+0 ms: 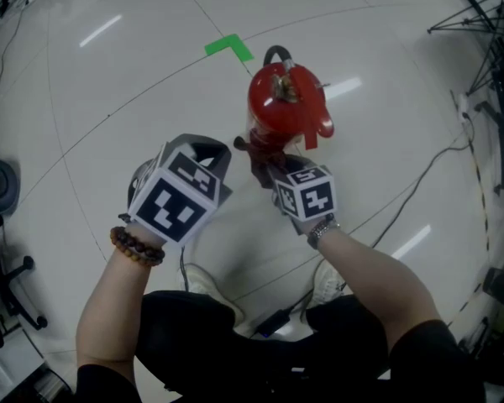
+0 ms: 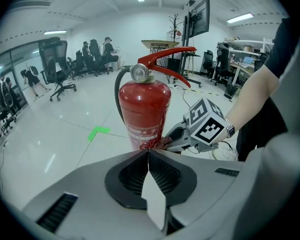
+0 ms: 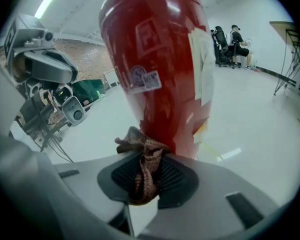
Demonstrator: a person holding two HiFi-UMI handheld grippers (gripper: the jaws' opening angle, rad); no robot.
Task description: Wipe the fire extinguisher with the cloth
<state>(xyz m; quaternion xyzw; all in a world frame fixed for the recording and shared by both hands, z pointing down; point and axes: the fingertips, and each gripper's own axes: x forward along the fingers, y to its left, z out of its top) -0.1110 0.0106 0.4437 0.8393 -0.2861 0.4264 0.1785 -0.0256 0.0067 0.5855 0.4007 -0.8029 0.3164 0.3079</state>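
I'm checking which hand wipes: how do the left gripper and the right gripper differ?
The right gripper has its jaws shut on a brown cloth; the left gripper has its jaws shut on nothing. The right gripper holds the cloth against the lower body of the red fire extinguisher; the left gripper is apart from it. Both face the fire extinguisher.

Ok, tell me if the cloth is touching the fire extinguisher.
Touching. The right gripper view shows the cloth, clamped in the right tongs, bunched against the red fire extinguisher with no gap.
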